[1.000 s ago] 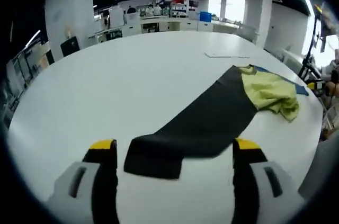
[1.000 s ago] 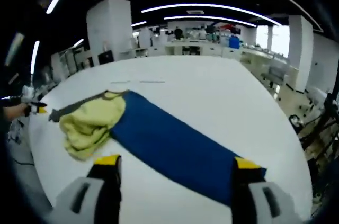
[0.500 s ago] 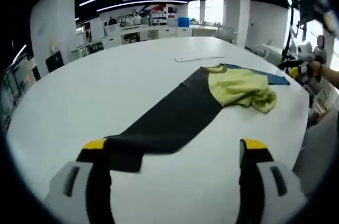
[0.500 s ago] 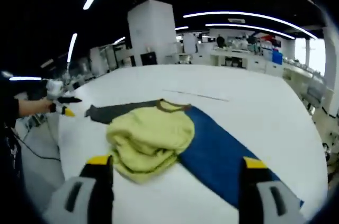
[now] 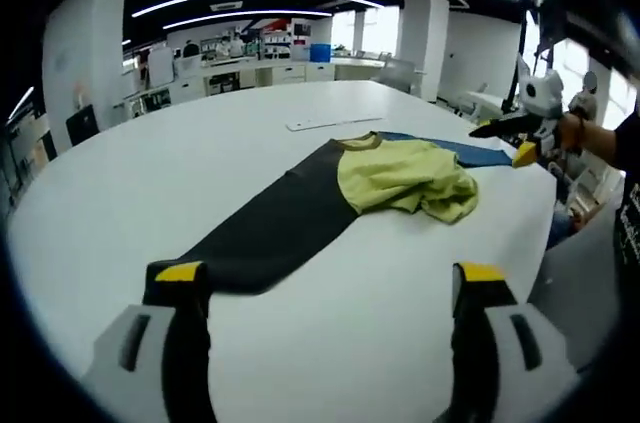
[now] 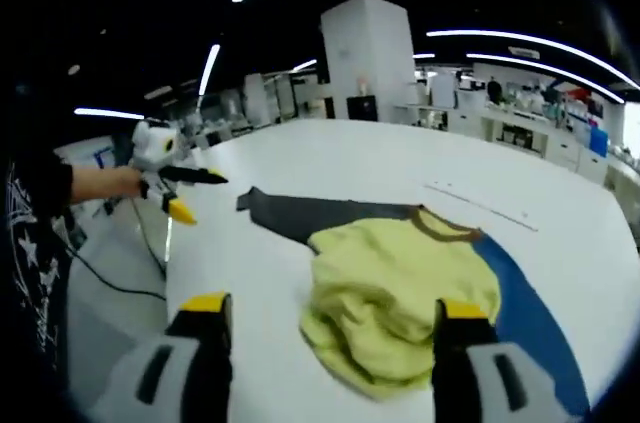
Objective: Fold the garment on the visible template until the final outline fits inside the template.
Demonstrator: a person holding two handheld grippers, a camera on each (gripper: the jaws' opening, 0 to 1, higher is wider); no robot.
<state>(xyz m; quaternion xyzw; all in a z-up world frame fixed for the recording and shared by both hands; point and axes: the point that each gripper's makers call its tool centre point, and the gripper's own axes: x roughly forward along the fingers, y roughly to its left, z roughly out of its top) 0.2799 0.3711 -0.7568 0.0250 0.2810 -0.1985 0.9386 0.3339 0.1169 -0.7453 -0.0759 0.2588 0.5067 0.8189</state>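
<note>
A crumpled yellow-green garment [image 5: 405, 175] lies on the white table where a black strip [image 5: 265, 233] and a blue strip [image 5: 470, 151] of flat template cloth meet. My left gripper [image 5: 330, 278] is open, short of the black strip's near end, with nothing between its jaws. In the right gripper view the garment [image 6: 400, 288] lies just ahead of my open right gripper [image 6: 333, 311], the black strip [image 6: 320, 216] running left and the blue strip [image 6: 535, 318] running right. Each gripper shows in the other view: the right gripper [image 5: 520, 133] and the left gripper [image 6: 180, 183].
A thin white strip [image 5: 320, 124] lies on the table [image 5: 150, 163] beyond the garment. The table edge curves close on the person's side, with a cable [image 6: 110, 278] hanging below it. Desks, pillars and people stand far back in the room.
Both views have swung towards the garment, which now sits nearer and more central in each. The garment and strips lie as before. Both grippers stay open.
</note>
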